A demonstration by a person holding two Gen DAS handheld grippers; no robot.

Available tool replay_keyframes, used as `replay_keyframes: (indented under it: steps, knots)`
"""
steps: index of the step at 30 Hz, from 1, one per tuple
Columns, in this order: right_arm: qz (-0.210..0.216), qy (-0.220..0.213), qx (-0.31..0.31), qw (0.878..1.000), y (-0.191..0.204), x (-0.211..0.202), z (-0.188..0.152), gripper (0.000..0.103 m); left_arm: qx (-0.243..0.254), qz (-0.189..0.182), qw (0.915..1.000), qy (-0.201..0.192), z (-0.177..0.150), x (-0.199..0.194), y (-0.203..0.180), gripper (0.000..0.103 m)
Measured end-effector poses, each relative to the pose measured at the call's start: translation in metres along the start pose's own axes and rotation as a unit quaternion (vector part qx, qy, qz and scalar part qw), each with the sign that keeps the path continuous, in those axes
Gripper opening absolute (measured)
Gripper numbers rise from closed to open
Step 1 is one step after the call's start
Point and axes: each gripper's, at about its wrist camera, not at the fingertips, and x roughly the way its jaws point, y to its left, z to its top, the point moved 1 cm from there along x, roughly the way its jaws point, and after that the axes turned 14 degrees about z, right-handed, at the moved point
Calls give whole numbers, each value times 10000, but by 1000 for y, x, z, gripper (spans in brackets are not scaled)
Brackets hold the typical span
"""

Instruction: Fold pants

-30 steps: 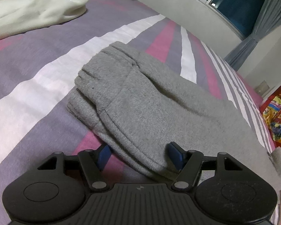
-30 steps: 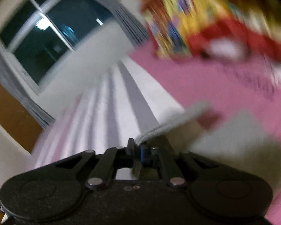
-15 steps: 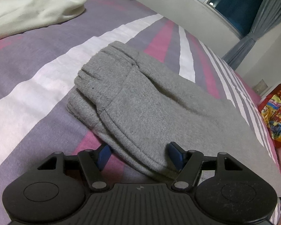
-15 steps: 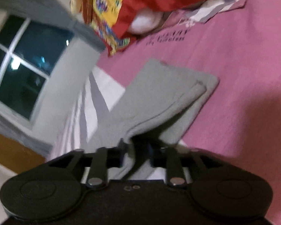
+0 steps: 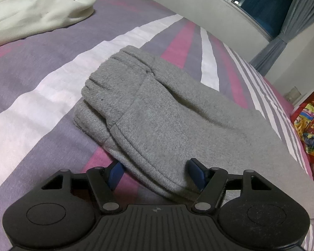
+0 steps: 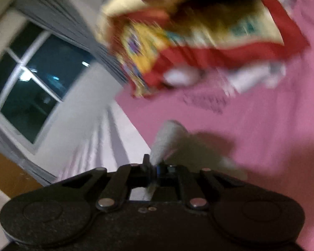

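Grey sweatpants lie on the striped bed, waistband end toward the upper left, legs running off to the lower right. My left gripper is open, its blue fingertips on either side of the near hem, resting low at the fabric's edge. My right gripper is shut on a grey leg end of the pants, held up above the pink sheet. The right wrist view is blurred by motion.
A cream garment lies at the far left of the bed. A red and yellow patterned blanket lies at the right, also in the right wrist view. A window with grey curtains is behind the bed.
My right gripper has swung with the pant leg, its view turning from the laid-out leg toward the window and blanket. The pant leg at the left view's right edge has shifted. The left gripper stays put.
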Motion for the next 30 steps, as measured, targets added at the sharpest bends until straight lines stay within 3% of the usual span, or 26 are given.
replay_keyframes:
  steps: [1,4,6,9,11,13,15,17,19,20,22,26,28,30]
  knots:
    - [-94,86,20,9999,-7,0,0,5,7,-6,10000,-5,0,0,0,68]
    - [-912,771,201,9926,-44,21,-11,6,6,-22,10000,-4,0,0,1,68]
    - [-989,943,387,9899,-56,26,-18,4,23,-14,10000,13,0,1,1,68]
    - [-874,746,557,9918,-51,20,-18,21,51,-2,10000,33,1,1,1,68]
    - [-809,644,504,9934,-41,11,-20,41,38,-7,10000,31,1,0,0,68]
    - [-736,555,552,9942,-35,6,-20,51,18,-25,10000,31,3,0,0,68]
    - [-720,516,546,9946,-28,-3,-25,54,8,-43,10000,49,4,0,1,68]
    - [-787,804,409,9928,-24,4,-27,51,29,-51,9999,84,5,1,1,68]
    - [-893,993,279,9906,-24,23,-19,9,60,-54,9999,102,6,1,2,68]
    - [-879,1096,174,9899,-20,29,-17,5,68,-61,9999,108,6,1,2,68]
    - [-861,1107,-349,9895,2,36,-10,5,65,-81,9999,111,7,2,3,68]
    - [-275,588,-754,9950,26,25,5,4,75,-88,9999,86,5,3,3,68]
    - [-419,509,-659,9956,11,21,3,4,94,-75,9999,80,5,3,3,68]
    - [-949,905,-401,9906,-18,32,-5,8,112,-61,9999,95,5,3,2,68]
